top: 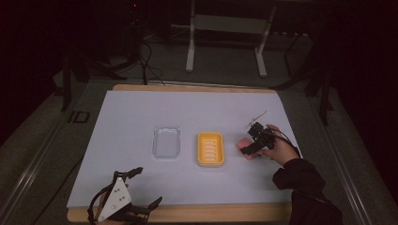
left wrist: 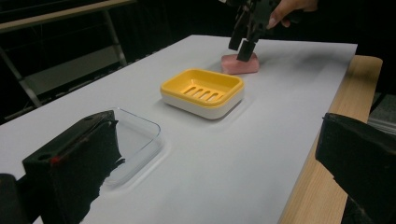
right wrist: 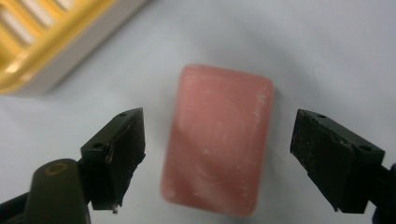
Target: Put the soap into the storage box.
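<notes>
Soap bar (right wrist: 217,142), pink and lying flat on the white table cover (top: 141,112), is the piece to pick up, and it sits at the right of the row, just beside the yellow soap dish (top: 210,148) without touching it. Going from the left: the left gripper (top: 143,187) rests at the near edge with its jaws spread and nothing between them, well apart from everything; it can stay where it is; next comes the clear lid or tray (top: 166,141), then the dish with its slotted floor, then the bar.

Over the bar hangs the right gripper (right wrist: 217,161), jaws spread with a pad on either side of the short span and neither pad touching; no grip is made yet. To do this well I would judge: come down until the pads flank the bar's side walls low, near the cover, not its rounded top edge; keep the gaps even on both sides so the bar is not nudged sideways toward the dish; close gently, since soap may be slick and can dent; lift straight before travelling left.
</notes>
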`<state>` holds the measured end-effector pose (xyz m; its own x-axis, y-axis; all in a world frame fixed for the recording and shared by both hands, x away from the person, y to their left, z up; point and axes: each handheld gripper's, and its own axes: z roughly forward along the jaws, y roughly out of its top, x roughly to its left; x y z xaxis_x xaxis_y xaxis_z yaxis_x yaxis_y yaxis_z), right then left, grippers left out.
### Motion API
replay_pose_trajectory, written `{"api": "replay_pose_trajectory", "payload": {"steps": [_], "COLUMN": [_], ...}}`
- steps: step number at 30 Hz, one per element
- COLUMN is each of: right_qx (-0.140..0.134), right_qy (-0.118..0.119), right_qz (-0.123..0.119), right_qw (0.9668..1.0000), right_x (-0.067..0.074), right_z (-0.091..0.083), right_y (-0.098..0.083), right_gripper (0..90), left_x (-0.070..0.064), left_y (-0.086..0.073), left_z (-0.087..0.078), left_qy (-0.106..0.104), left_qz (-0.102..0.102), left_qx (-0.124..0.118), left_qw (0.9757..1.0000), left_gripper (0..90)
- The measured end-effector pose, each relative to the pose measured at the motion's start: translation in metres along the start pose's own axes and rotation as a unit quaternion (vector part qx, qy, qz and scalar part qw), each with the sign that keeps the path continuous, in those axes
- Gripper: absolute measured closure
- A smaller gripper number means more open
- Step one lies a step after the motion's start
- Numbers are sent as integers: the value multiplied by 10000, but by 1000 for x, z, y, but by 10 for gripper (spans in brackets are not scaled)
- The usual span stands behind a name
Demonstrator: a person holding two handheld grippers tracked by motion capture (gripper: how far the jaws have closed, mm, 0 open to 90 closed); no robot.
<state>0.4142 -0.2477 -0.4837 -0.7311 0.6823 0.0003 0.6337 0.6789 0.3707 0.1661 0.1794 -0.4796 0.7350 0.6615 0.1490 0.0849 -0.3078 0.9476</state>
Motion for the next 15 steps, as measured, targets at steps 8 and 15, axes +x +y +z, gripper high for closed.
{"api": "replay_pose_trajectory", "payload": {"steps": [8,15], "right_qx": [298,466], "right_qy": [105,14], "right_qz": [-29,-19], "right_qw": [9995,9989], "right_x": [-2,-1], "right_z": [17,21], "right_y": [-3,0], "right_gripper": [260,344], "left_x": [0,0], "left_y": [0,0], "left_z": [0,0], "left_qy": [-4,-7], "left_qz": [-2,5], "left_qx": [-1,9], "left_qw": [10000,10000], "left_gripper": [4,4]}}
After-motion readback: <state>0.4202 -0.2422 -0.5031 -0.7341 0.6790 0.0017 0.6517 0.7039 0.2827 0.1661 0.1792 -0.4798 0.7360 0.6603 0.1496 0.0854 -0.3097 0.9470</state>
